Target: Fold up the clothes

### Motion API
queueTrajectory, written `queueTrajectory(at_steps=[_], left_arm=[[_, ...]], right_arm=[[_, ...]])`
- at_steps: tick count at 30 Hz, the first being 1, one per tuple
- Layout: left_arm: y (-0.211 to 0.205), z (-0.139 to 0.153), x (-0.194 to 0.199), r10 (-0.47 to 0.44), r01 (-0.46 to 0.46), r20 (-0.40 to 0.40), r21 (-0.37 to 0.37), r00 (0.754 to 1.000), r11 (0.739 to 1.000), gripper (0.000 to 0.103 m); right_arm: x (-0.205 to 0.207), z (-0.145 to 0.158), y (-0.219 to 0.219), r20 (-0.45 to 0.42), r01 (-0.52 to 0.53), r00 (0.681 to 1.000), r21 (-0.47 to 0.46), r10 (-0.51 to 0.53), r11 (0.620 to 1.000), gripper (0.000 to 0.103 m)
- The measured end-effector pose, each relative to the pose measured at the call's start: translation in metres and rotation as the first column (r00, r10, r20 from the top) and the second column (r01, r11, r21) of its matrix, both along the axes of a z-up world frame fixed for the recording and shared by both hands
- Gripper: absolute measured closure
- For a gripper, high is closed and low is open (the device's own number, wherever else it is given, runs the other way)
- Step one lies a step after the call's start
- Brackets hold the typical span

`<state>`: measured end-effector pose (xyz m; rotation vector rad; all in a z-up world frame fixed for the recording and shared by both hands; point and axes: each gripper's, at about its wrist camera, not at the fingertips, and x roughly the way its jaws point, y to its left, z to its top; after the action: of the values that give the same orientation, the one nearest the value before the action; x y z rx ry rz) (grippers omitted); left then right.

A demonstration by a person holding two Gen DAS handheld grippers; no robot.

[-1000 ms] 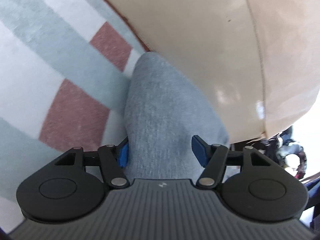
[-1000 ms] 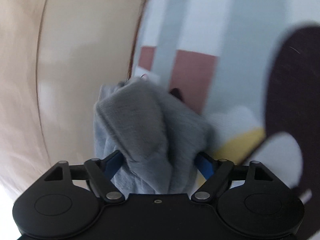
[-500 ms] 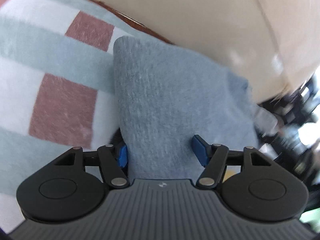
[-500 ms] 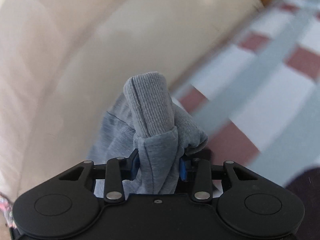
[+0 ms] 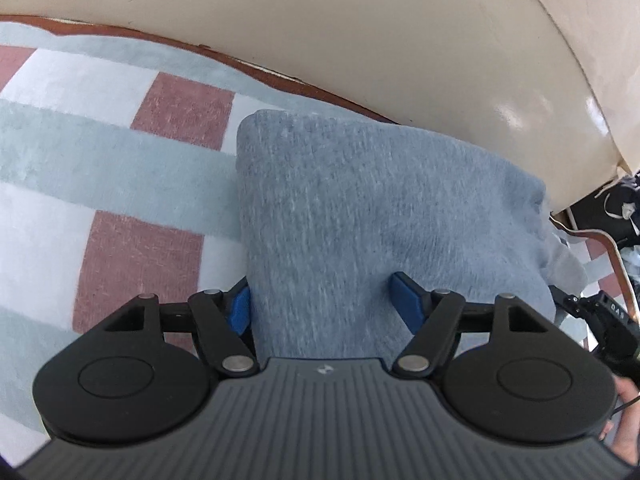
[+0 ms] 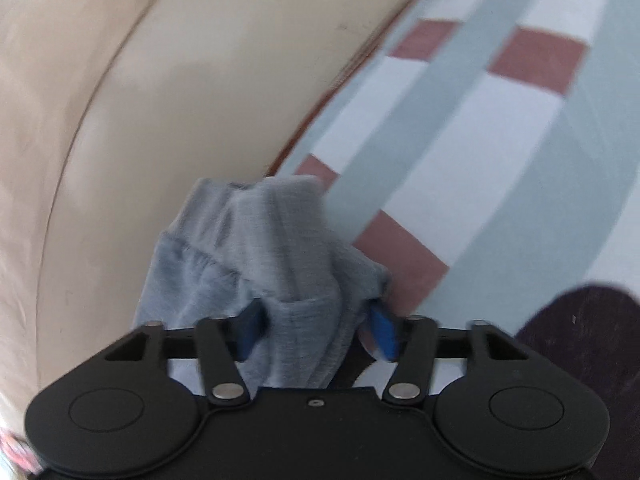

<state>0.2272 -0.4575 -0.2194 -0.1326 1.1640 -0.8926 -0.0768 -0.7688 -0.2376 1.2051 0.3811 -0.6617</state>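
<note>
Here the folded grey garment [image 5: 384, 224] lies on the checked blanket [image 5: 100, 160], between the left hand-held gripper's [image 5: 324, 304] just-widening jaws. The right hand-held gripper [image 6: 316, 330], reopening, straddles bunched cloth, apparently unpressed. No legible writing.

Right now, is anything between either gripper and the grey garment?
Nothing visible. The grey garment lies directly between the open jaws of the left gripper, and a bunched part of it sits between those of the right gripper, which have just been opening.
</note>
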Motion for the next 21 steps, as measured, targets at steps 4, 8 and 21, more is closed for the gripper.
queueTrajectory(at_steps=[4,8,21], left_arm=[[0.006,-0.009,0.010,0.049,-0.053,-0.094,-0.047,0.994,0.997,0.031],[0.009,-0.016,0.021,0.109,-0.132,-0.190,-0.111,0.976,0.985,0.031],[-0.041,0.043,-0.040,-0.118,0.067,0.220,0.227,0.968,0.972,0.074]], right_arm=[[-0.002,-0.012,-0.001,0.059,0.007,0.998,0.009,-0.008,1.000,0.026],[0.008,-0.026,-0.012,0.164,0.022,0.986,0.040,-0.028,0.999,0.025],[0.032,0.052,0.018,0.146,-0.129,0.972,-0.323,0.184,0.937,0.062]])
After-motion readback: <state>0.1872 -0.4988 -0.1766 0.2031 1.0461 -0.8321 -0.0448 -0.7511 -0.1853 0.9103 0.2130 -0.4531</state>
